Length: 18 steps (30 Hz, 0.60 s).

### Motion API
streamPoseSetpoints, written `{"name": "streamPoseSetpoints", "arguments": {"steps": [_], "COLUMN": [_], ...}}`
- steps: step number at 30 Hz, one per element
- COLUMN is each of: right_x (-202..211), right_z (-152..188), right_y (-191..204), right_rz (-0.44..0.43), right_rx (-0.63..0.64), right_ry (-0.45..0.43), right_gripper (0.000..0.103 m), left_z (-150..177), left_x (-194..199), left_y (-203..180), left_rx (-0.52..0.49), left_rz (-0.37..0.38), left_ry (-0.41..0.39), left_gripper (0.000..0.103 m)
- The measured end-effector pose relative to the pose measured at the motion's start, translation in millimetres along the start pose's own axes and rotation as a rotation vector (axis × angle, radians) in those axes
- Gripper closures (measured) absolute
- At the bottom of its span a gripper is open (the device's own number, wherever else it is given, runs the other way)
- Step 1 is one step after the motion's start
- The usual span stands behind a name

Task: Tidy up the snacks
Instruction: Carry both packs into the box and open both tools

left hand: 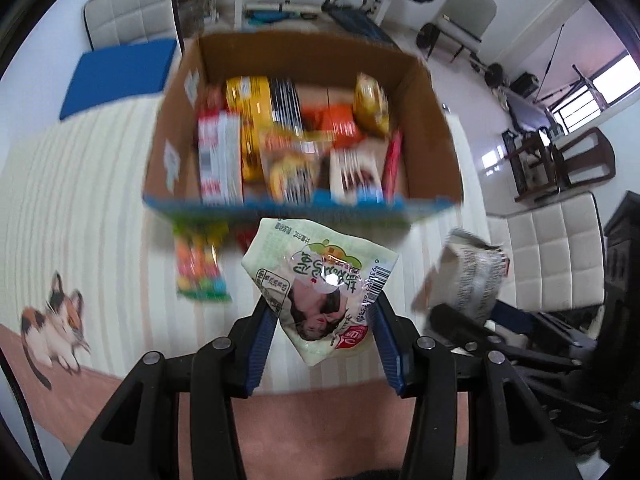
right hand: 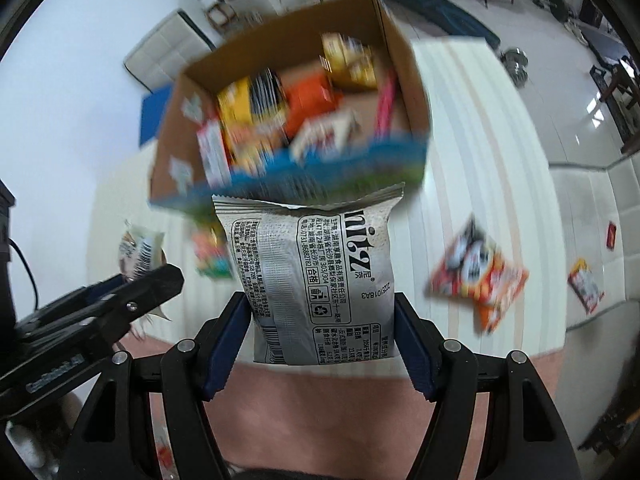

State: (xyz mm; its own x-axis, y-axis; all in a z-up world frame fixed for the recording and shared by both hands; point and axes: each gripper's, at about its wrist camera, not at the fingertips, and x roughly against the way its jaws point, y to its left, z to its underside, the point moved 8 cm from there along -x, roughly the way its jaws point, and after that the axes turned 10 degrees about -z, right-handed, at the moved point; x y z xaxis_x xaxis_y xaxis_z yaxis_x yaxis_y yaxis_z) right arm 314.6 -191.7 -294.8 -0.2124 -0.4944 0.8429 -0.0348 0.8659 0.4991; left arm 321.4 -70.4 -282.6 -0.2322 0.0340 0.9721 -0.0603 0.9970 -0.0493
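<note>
My left gripper is shut on a pale green snack packet, held above the table just short of the cardboard box. The box is full of several snack packs. My right gripper is shut on a grey printed snack bag, held just in front of the box. The right gripper with its grey bag shows at the right of the left wrist view. The left gripper shows at the left of the right wrist view.
A colourful candy pack lies on the striped tablecloth by the box's near left corner. An orange and black pack lies on the table to the right. Two small packs lie on white seats beyond. Chairs and gym gear stand behind.
</note>
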Motion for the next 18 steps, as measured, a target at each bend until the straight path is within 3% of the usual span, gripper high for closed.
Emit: {"name": "streamPoseSetpoints", "arguments": {"steps": [5,10,18], "right_x": [3.3,-21.4,-73.1], "right_z": [-60.9,-108.7,-138.6], "right_y": [5.7,-8.2,-38.4], "right_rz": [0.024,0.071,0.142], "right_rx": [0.017,-0.001,-0.031], "right_ry": [-0.054,-0.036,0.051], "right_gripper": [0.03,0.03,0.03], "left_z": [-52.9,-87.1,-98.9], "left_x": [-5.7,-31.9,-87.3], "left_y": [27.0,57.4,83.1], "left_rx": [-0.004,-0.003,-0.002], "left_rz": [-0.061,-0.137,-0.2], "left_ry": [-0.025,0.016,0.155], "left_gripper": [0.059,0.059,0.058]}}
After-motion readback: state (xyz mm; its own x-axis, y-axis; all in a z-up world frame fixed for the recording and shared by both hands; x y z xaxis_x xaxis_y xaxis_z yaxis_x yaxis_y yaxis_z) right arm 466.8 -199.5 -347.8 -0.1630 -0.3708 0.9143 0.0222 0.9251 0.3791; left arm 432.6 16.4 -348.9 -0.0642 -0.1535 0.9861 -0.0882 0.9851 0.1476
